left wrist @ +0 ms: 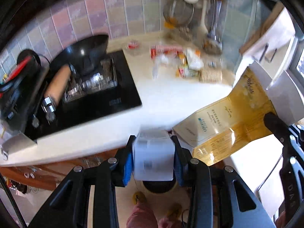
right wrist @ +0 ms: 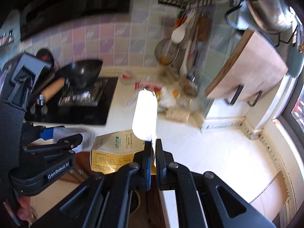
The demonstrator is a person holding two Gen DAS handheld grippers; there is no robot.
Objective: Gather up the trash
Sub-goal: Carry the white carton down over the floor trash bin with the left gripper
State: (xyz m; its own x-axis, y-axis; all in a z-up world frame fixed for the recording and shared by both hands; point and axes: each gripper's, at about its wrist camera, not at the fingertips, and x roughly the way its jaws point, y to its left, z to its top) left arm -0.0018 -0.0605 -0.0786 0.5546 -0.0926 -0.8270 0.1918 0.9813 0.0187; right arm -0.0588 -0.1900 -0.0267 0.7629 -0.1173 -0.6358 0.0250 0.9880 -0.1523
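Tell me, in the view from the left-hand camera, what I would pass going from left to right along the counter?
Wok on the black stove top → pile of wrappers and packets on the white counter → yellow packaging that the right gripper holds at the far right.

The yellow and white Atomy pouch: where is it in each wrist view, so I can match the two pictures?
Left wrist view: the yellow and white Atomy pouch hangs at right, pinched by the right gripper.
Right wrist view: the pouch is at lower centre, clamped edge-on in that gripper.
Shared landmark: the black wok on the stove, upper left in both.
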